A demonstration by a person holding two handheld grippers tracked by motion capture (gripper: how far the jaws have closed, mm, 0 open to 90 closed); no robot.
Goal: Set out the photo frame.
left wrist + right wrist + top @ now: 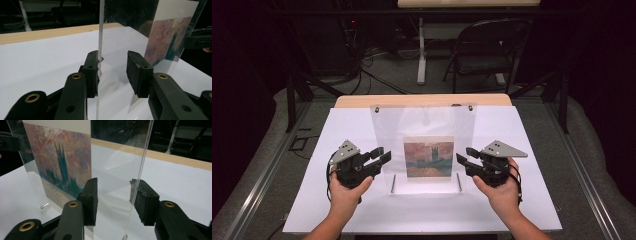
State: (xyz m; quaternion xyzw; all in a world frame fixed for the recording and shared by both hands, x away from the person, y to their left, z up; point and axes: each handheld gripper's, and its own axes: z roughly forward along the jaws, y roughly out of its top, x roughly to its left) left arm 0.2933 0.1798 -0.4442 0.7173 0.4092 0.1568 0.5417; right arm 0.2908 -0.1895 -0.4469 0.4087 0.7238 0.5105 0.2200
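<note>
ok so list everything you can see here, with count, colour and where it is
acrylic frame: 1, two clear upright panels, middle of the white sheet
painting print: 1, reddish sky with a dark tower, inside the frame, low centre
metal pins: 2 at the frame's foot, silver; 2 dark fixings at its top corners
white sheet: 1, white, covering the table
table: 1, light wood, far edge showing beyond the sheet
folding chair: 1, dark, on the floor behind the table
cables: several, dark, on the floor at the back
left gripper: 1, black, jaws apart around the frame's left edge, one pad against a panel
right gripper: 1, black, jaws apart around the frame's right edge
hands: 2, holding the grippers, entering from the bottom
</note>
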